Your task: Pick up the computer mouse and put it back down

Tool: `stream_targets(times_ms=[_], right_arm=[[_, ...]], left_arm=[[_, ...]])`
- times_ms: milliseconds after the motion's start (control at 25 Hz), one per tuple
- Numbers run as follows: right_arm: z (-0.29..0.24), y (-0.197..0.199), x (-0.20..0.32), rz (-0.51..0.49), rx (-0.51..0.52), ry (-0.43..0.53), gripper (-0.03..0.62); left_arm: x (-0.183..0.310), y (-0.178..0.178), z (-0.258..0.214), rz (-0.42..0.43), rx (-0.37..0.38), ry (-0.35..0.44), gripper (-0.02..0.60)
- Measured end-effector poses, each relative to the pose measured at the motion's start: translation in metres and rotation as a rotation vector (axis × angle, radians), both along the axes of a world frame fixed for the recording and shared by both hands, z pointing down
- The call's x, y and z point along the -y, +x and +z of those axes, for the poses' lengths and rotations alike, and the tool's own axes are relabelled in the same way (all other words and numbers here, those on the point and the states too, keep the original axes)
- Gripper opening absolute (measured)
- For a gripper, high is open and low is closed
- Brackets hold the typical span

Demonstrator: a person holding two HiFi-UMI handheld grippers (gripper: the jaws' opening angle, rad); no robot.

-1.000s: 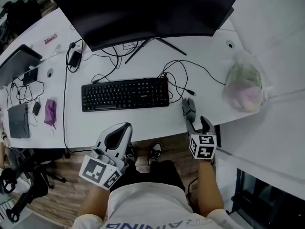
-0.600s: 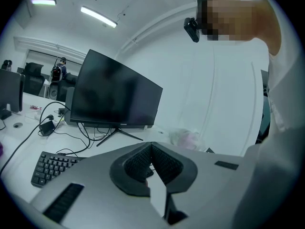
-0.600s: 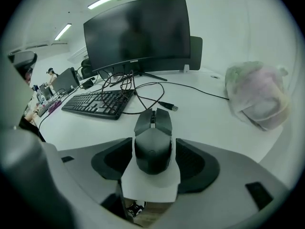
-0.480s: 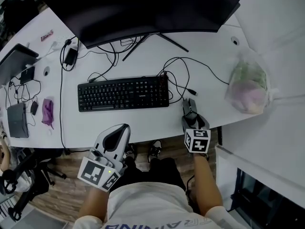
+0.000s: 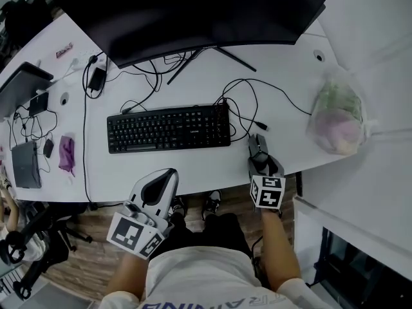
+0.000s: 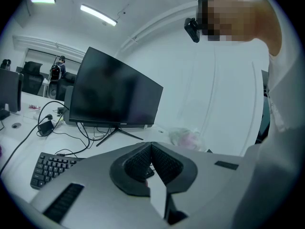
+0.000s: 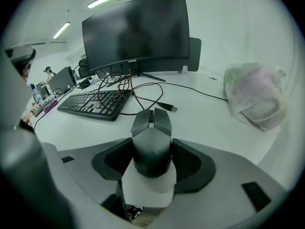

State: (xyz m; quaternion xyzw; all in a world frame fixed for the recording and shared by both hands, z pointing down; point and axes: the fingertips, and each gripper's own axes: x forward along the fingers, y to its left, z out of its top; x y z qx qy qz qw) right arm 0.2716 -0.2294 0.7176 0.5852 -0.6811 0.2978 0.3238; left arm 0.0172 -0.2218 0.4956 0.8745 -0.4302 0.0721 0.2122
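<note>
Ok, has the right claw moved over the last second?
Yes. The right claw has closed in on the mouse, up-picture toward the keyboard, and now straddles it with jaws apart.

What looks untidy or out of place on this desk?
Mainly the cables: black leads lie in tangled loops between the keyboard and the monitor, and a USB plug lies loose, unplugged, near the mouse. A crumpled plastic bag sits at the desk's right end. Nothing looks spilled or broken.

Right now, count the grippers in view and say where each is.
2. The left gripper hovers at the near edge of the desk, shut; the right gripper stands open around the computer mouse right of the keyboard.
</note>
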Motion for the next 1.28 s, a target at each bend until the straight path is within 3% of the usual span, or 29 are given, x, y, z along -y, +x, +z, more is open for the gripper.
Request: stream_targets(times_ms=[560, 1280], right_arm=[[-0.059, -0.008, 0.005, 0.02, 0.044, 0.153, 0.272], [-0.17, -0.031, 0.007, -0.017, 0.035, 0.422, 0.272]], left_arm=[[-0.007, -0.011, -0.021, -0.001, -0.006, 0.047, 0.008], [-0.018, -0.028, -0.07, 0.015, -0.04, 0.171, 0.008]])
